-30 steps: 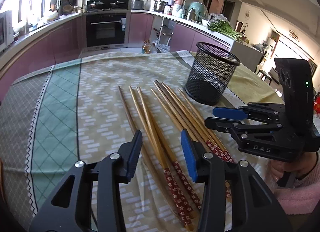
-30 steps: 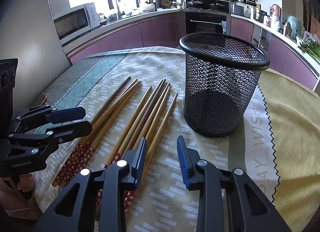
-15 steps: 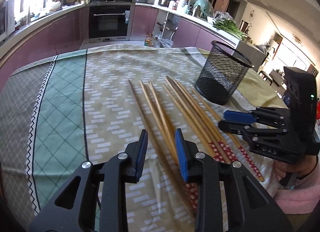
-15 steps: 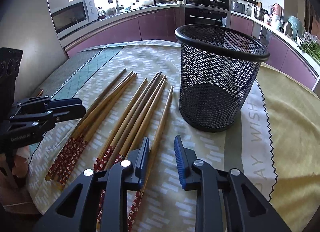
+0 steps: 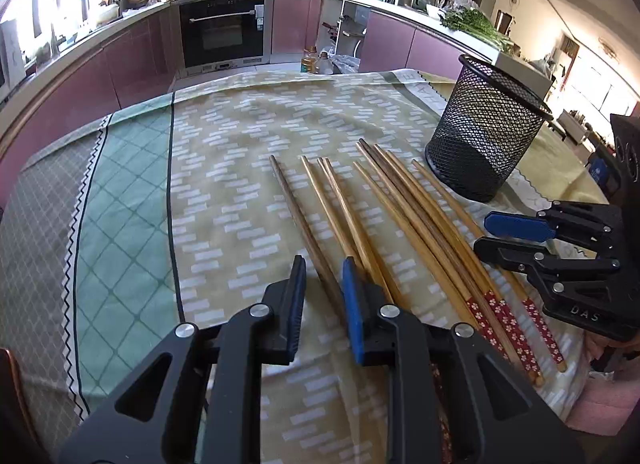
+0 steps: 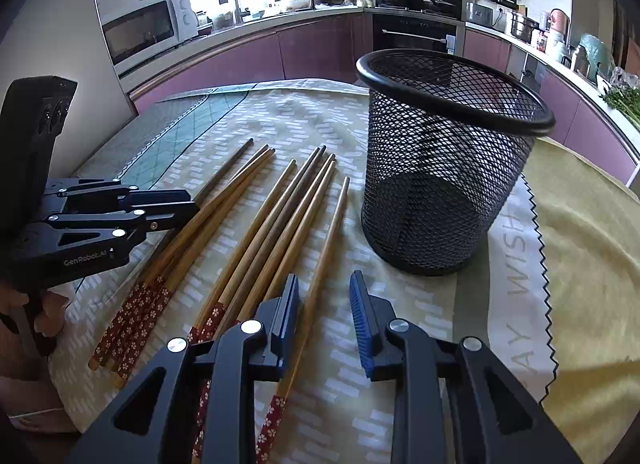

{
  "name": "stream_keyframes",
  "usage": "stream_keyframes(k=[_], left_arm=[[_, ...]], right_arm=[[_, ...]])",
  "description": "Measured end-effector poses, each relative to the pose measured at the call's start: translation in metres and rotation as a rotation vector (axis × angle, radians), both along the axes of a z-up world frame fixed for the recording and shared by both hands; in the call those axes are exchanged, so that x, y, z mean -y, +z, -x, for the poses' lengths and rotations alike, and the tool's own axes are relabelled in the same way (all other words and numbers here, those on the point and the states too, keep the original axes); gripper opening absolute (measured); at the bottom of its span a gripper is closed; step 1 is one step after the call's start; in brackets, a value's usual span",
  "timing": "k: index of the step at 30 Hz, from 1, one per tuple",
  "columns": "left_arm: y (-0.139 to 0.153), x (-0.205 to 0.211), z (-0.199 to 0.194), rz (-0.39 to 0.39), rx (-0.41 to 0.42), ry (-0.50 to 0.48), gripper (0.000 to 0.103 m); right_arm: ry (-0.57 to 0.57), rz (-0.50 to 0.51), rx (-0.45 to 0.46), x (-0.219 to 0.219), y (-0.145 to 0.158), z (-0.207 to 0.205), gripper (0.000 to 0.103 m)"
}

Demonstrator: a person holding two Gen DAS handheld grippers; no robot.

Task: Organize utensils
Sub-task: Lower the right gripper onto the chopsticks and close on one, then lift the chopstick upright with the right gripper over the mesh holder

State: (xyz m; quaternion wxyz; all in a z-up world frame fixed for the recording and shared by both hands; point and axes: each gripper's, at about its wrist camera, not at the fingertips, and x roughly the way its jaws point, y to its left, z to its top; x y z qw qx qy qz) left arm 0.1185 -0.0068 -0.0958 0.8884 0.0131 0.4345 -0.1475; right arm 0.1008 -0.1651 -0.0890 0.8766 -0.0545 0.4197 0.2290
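Several wooden chopsticks [image 5: 392,203] with red flowered ends lie side by side on the tablecloth; they also show in the right wrist view [image 6: 276,219]. A black mesh cup [image 5: 484,131] stands upright and empty at their right, also in the right wrist view [image 6: 444,167]. My left gripper [image 5: 323,284] is open, its jaws straddling the leftmost dark chopstick [image 5: 300,219] without closing on it. My right gripper [image 6: 323,304] is open, low over the rightmost chopstick [image 6: 320,264], which lies between its jaws. Each gripper shows in the other's view, the right [image 5: 496,238] and the left [image 6: 188,207].
The patterned tablecloth [image 5: 132,199] covers the table, with a green band at the left. Its zigzag edge [image 6: 540,264] lies over a yellow cloth right of the cup. Kitchen counters and an oven stand beyond the far edge.
My left gripper has shifted left, from the middle chopsticks to the leftmost one, and its jaws have narrowed. My right gripper has moved left and forward, bringing the rightmost chopstick between its jaws.
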Motion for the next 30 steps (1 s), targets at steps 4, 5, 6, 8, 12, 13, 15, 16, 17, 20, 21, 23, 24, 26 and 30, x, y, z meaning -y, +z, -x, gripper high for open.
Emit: stream_keyframes(k=[4, 5, 6, 8, 12, 13, 15, 16, 17, 20, 21, 23, 24, 26, 30], left_arm=[[-0.001, 0.003, -0.005, -0.021, 0.007, 0.014, 0.014], [-0.001, 0.003, -0.004, -0.021, 0.009, 0.018, 0.013], [-0.001, 0.002, -0.004, -0.016, 0.011, 0.025, 0.013], [-0.001, 0.000, -0.004, -0.005, 0.014, 0.039, 0.010], [0.001, -0.006, 0.002, 0.012, 0.026, 0.074, 0.008], [0.002, -0.008, 0.004, 0.017, 0.031, 0.077, 0.008], [0.004, -0.010, 0.007, 0.022, 0.038, 0.083, 0.008], [0.005, -0.011, 0.010, 0.024, 0.042, 0.084, 0.008], [0.007, -0.012, 0.012, 0.028, 0.045, 0.084, 0.008], [0.014, -0.016, 0.018, 0.055, 0.053, 0.078, 0.008], [0.017, -0.018, 0.021, 0.069, 0.054, 0.074, 0.008], [0.026, -0.022, 0.025, 0.100, 0.064, 0.059, 0.008], [0.030, -0.023, 0.028, 0.111, 0.073, 0.052, 0.008], [0.042, -0.024, 0.034, 0.135, 0.094, 0.031, 0.008], [0.065, -0.024, 0.047, 0.178, 0.137, -0.007, 0.008]], right_arm=[[0.000, -0.022, -0.010, 0.002, 0.000, -0.004, 0.013], [0.001, -0.034, -0.015, 0.004, 0.000, -0.005, 0.009], [0.000, -0.044, -0.019, 0.005, 0.000, -0.005, 0.009], [-0.003, -0.058, -0.021, 0.006, 0.000, -0.004, 0.008], [-0.003, -0.083, -0.017, 0.009, 0.003, -0.003, 0.006], [-0.003, -0.087, -0.016, 0.010, 0.003, -0.002, 0.006], [0.002, -0.096, -0.012, 0.011, 0.005, -0.001, 0.006], [0.005, -0.100, -0.009, 0.011, 0.007, 0.000, 0.006], [0.010, -0.105, -0.004, 0.011, 0.009, 0.001, 0.006], [0.018, -0.119, 0.011, 0.013, 0.015, 0.005, 0.006], [0.023, -0.127, 0.017, 0.014, 0.018, 0.006, 0.006], [0.032, -0.145, 0.037, 0.017, 0.025, 0.010, 0.006], [0.038, -0.157, 0.046, 0.019, 0.029, 0.012, 0.006], [0.043, -0.172, 0.062, 0.021, 0.034, 0.014, 0.006], [0.054, -0.213, 0.100, 0.028, 0.047, 0.022, 0.006]])
